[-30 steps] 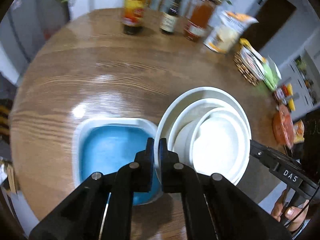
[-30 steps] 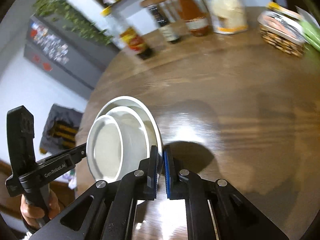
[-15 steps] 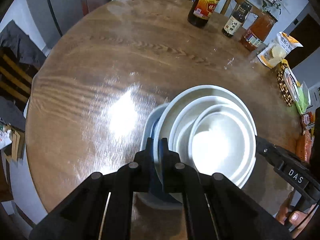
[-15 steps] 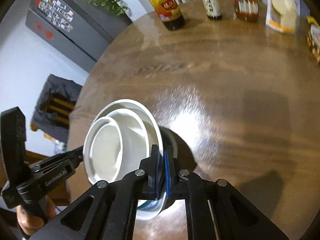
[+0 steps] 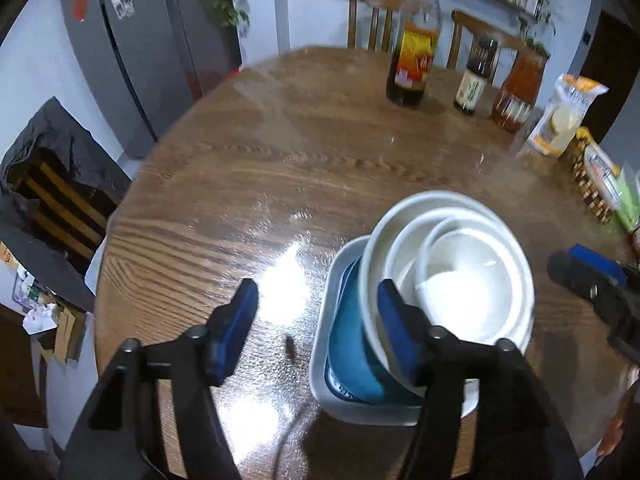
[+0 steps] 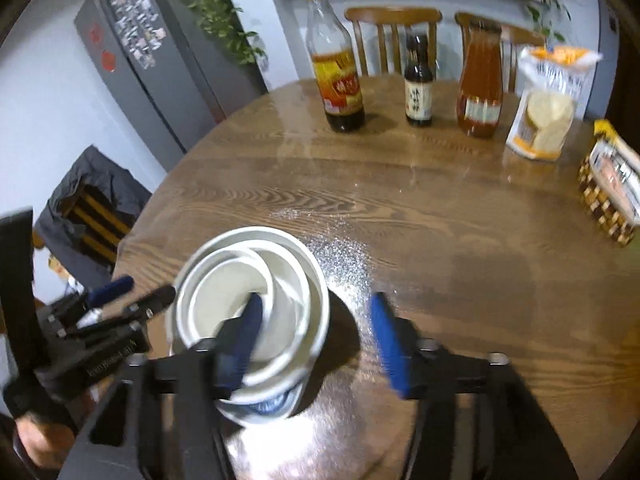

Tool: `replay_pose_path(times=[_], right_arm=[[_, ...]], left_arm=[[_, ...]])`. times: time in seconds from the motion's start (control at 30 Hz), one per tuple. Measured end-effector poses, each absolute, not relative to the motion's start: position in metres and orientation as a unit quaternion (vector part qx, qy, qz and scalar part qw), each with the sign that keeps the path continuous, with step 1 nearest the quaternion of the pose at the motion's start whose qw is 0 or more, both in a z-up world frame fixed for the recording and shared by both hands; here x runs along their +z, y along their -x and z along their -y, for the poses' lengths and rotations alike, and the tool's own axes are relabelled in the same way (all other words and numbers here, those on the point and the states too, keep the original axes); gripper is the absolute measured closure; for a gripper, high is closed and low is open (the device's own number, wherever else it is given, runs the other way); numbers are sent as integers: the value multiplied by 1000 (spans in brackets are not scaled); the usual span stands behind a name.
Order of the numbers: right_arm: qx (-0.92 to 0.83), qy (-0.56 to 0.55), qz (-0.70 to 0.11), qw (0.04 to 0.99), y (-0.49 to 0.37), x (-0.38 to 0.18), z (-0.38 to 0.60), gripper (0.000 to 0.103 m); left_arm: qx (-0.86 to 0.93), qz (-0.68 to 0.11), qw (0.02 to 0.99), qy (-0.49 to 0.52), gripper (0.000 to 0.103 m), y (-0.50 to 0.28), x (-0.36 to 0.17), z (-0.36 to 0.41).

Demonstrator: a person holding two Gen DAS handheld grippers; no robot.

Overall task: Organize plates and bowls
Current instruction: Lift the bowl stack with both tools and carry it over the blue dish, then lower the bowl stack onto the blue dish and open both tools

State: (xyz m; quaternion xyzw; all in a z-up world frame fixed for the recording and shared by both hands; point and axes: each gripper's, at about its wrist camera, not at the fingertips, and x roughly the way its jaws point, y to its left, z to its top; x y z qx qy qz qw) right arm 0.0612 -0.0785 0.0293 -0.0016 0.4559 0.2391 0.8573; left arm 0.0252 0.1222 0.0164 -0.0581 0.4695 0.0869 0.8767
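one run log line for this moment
left gripper: open | right gripper: open | white bowls: nested, on blue dish | table

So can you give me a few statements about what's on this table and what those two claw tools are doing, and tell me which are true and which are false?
1. The white bowls are nested one inside another. True.
2. The nested bowls sit on a red round plate. False: they rest on a square plate with a blue centre.
3. The left gripper is clamped on a bowl rim. False: its jaws are spread wide and hold nothing.
4. The right gripper is open too. True.
5. Three bottles stand at the table's far side: a big dark one, a small dark one and an orange one. True.
6. The wooden table is square. False: its edge curves round.
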Motion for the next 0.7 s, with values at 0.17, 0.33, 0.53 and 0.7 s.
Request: replay_pose_path(times=[0.17,0.33,0.53,0.7], right_arm=[[261,36,-446,855,-26,40,78,39],[264,76,-426,862,4,50,77,17],[263,85,-423,863,14,51,77,13],[267,87,-424,861,21,50,77,13]], left_arm=[[106,-435,893,41,18,4,41,-119],[115,-408,905,30,1,27,63,-109],[126,-412,902,34,1,42,75,-98],[126,-414,901,25,1,53,81,-88]])
